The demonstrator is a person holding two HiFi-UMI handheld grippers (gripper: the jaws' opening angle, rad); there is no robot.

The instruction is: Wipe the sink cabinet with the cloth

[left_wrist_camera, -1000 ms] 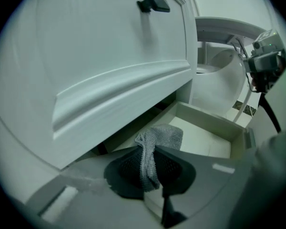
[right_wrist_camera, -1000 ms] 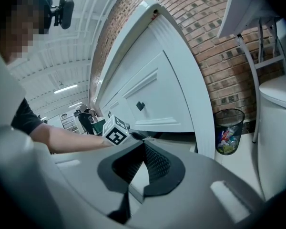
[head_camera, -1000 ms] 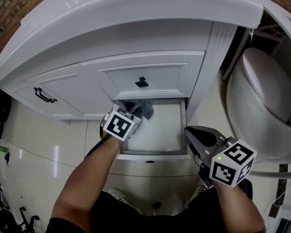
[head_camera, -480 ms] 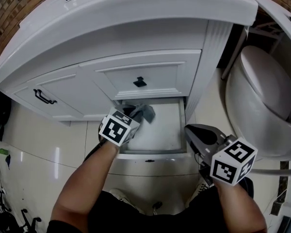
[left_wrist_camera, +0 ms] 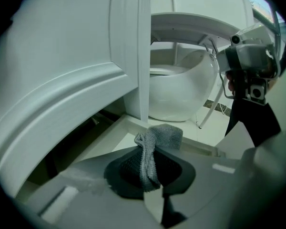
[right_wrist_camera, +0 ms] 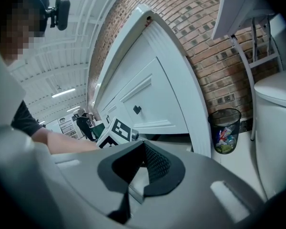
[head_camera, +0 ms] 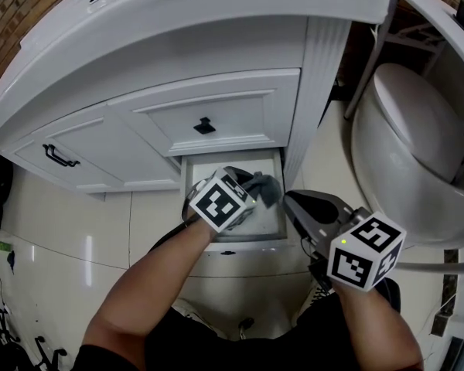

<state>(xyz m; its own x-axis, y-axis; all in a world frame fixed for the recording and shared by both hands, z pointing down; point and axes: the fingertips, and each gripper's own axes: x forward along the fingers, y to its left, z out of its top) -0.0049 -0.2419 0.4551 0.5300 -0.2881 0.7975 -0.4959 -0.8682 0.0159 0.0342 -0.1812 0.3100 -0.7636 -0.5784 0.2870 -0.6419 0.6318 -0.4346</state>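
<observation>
The cabinet (head_camera: 216, 122) fills the head view. Left of its pulled-out bottom drawer (head_camera: 233, 233) is a door with a black bar handle (head_camera: 59, 155), and directly above the drawer is a closed drawer front with a black knob (head_camera: 204, 125).

The left gripper (head_camera: 251, 185) reaches into the drawer from the front. The grey cloth (head_camera: 266, 189) bunches at its tip, toward the drawer's right side. The head view shows only the bunch. The left gripper view shows the grip itself: the jaws of the left gripper (left_wrist_camera: 150, 168) are clenched on a twisted strand of cloth (left_wrist_camera: 155, 142), and its free end flops forward over the drawer's edge.

The right gripper (head_camera: 294, 203) hangs just right of the drawer's front corner, outside it. Its own view shows the right gripper's (right_wrist_camera: 143, 168) pads pressed together with nothing between them. The left gripper's marker cube (right_wrist_camera: 117, 130) appears beyond them.

Right of the drawer, past the cabinet's fluted corner post, stands a white toilet (head_camera: 410, 161). Only the right gripper view shows the brick wall (right_wrist_camera: 200, 32) and a mesh bin (right_wrist_camera: 225, 130) of litter beside that post.
</observation>
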